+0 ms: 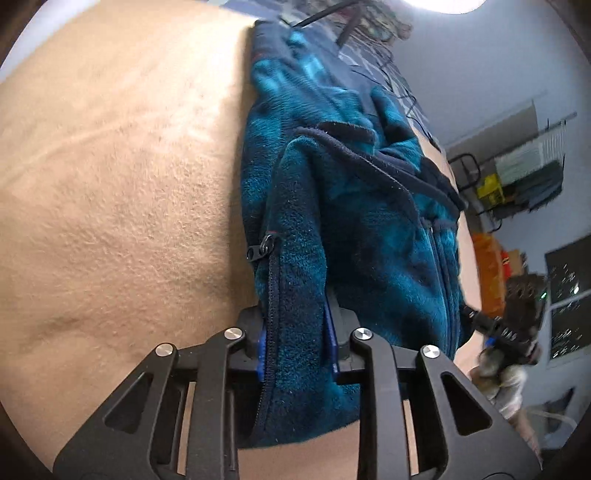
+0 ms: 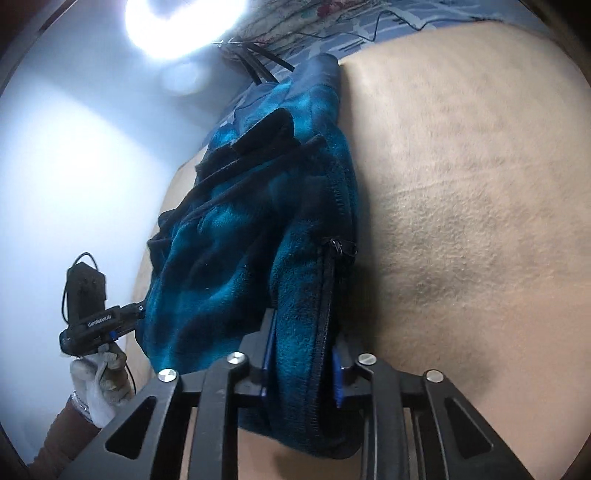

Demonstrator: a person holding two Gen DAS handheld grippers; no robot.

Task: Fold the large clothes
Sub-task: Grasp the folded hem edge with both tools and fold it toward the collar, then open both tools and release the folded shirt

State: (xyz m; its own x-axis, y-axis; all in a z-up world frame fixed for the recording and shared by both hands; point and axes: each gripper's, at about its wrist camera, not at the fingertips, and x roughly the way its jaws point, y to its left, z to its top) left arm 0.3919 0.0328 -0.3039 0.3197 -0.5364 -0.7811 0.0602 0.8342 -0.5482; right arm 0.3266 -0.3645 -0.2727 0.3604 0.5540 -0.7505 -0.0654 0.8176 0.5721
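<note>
A teal and navy fleece jacket (image 1: 332, 229) with a zipper hangs lifted over a tan blanket (image 1: 110, 184). My left gripper (image 1: 297, 343) is shut on the jacket's edge by the zipper pull (image 1: 263, 248). My right gripper (image 2: 303, 354) is shut on another zippered edge of the same jacket (image 2: 258, 221). Each gripper shows in the other's view: the right one (image 1: 506, 332) at the far right, the left one (image 2: 96, 321) at the far left, held by a gloved hand (image 2: 99, 384). The jacket is stretched between them.
The tan blanket (image 2: 461, 203) covers the surface under the jacket. A patterned blue sheet with black cables (image 2: 332, 26) lies at its far end. A bright lamp (image 2: 184, 22) glares above. Racks and boxes (image 1: 517, 177) stand by the wall.
</note>
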